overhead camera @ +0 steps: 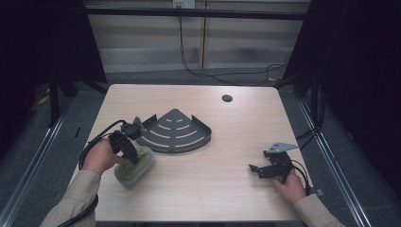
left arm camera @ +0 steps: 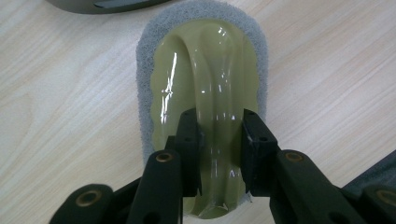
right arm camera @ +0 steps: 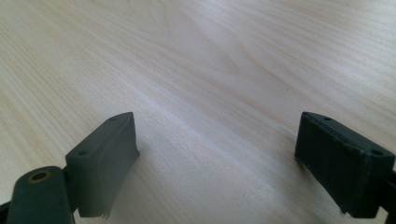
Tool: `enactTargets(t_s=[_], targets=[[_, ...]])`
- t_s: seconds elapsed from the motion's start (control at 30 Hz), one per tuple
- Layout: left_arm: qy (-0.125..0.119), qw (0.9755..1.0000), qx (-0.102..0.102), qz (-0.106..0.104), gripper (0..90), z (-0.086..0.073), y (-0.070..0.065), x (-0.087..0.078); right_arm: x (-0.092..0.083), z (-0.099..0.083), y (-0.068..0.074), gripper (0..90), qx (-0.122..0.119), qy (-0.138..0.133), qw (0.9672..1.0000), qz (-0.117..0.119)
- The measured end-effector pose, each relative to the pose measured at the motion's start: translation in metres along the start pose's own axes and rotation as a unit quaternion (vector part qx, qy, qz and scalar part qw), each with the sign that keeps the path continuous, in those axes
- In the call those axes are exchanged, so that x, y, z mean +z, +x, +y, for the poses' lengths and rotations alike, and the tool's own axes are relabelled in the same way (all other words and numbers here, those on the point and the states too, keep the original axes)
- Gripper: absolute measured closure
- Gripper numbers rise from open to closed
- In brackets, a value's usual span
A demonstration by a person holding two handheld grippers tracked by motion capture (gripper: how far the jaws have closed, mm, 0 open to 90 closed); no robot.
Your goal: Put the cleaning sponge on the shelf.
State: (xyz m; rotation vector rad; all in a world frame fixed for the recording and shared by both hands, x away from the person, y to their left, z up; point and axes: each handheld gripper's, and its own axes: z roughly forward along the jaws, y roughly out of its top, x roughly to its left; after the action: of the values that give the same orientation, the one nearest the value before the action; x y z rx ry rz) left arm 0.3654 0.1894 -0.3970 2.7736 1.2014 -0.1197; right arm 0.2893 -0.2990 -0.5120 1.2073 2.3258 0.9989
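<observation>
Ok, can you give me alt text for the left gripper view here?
The left gripper is clamped on the raised, glossy olive handle of a scrubber whose grey sponge base lies flat on the pale wooden table. A dark rack's edge crosses the top.

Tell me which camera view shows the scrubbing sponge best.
The left gripper view: the sponge is close, its olive handle ridge clamped between the left gripper jaws. The high view shows it small, partly covered by that gripper.

- Beige long sleeves [overhead camera: 75, 198] are worn on both forearms.
- The left gripper [left arm camera: 219, 154] is built of black links fixed with brass-ringed pivots.
- A grey three-cornered plate is carried by the right gripper [overhead camera: 255, 169], and black cables are trailed.
</observation>
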Motion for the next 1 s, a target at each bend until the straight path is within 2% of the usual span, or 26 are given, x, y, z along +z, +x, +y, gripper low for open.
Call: enactTargets(t_s=[0.67,0.8,0.87,0.9,1.0], targets=[[-0.002,1.0000,-0.001,0.003,72.0,0.006,0.004,-0.021,0.000,0.000,0.000,12.4,0.001,0.000,1.0000,0.000],[0.005,1.0000,-0.005,0.003,72.0,0.008,0.006,-0.027,0.000,0.000,0.000,12.4,-0.001,-0.001,1.0000,0.000],[0.006,1.0000,-0.001,0.005,72.0,0.009,0.007,-0.028,0.000,0.000,0.000,12.4,0.000,-0.001,1.0000,0.000],[0.007,0.9999,-0.006,0.004,72.0,0.010,0.007,-0.029,0.000,0.000,0.000,12.4,0.000,-0.001,1.0000,-0.001],[0.009,0.9999,0.000,0.006,72.0,0.013,0.008,-0.033,0.000,0.000,0.000,12.4,0.000,-0.001,1.0000,-0.001]])
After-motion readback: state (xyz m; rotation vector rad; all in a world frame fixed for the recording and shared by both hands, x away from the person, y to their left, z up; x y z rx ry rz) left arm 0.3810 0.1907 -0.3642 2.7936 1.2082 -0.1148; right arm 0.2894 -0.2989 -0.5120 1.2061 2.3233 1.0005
